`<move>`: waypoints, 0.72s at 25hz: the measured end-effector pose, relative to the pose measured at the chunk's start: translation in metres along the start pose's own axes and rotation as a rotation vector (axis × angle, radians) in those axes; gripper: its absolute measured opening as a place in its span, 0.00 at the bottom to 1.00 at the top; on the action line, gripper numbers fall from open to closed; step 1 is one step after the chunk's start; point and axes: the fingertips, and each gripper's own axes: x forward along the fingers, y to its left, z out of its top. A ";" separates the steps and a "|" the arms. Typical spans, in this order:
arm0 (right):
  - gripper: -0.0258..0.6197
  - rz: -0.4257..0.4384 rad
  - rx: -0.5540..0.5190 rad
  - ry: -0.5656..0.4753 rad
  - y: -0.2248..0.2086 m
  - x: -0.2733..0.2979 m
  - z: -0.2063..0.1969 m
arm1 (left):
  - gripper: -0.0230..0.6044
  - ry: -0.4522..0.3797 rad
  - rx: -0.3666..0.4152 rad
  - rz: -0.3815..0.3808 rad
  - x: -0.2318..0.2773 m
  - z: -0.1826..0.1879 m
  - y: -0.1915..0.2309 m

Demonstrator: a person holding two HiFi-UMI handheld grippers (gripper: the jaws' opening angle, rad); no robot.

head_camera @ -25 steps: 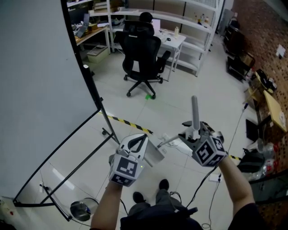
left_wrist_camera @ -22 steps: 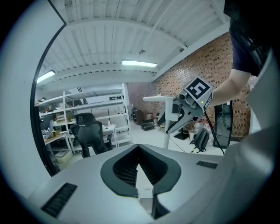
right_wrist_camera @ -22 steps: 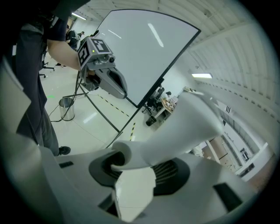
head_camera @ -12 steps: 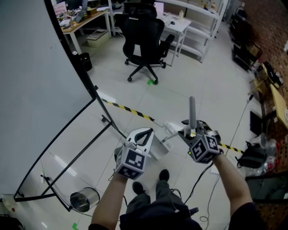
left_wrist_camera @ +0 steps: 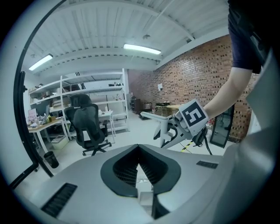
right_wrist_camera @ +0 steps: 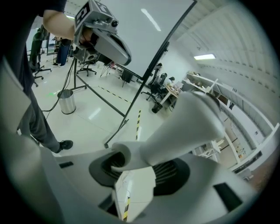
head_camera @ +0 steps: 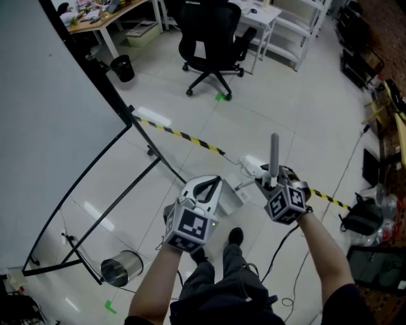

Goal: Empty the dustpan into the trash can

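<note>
Head view: my right tongs (head_camera: 271, 181), clamped on the dustpan (head_camera: 229, 198) handle, have dropped beside my closed, empty left tongs (head_camera: 212, 185). The trash can (head_camera: 120, 268) waits well off their left, so no tipping yet.

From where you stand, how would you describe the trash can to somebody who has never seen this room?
Find the big whiteboard that fills the left side of the head view. On the pale floor by its near bottom corner stands a small round trash can. It is shiny silver metal, unlike the black bin far off beside the desk.
</note>
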 end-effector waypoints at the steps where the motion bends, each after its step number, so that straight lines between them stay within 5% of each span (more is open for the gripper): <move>1: 0.33 0.002 0.002 -0.001 0.001 0.006 -0.004 | 0.03 0.004 -0.009 0.000 0.003 -0.002 0.000; 18: 0.33 0.023 0.053 -0.006 0.026 0.052 -0.052 | 0.03 0.041 -0.072 0.000 0.031 -0.034 -0.009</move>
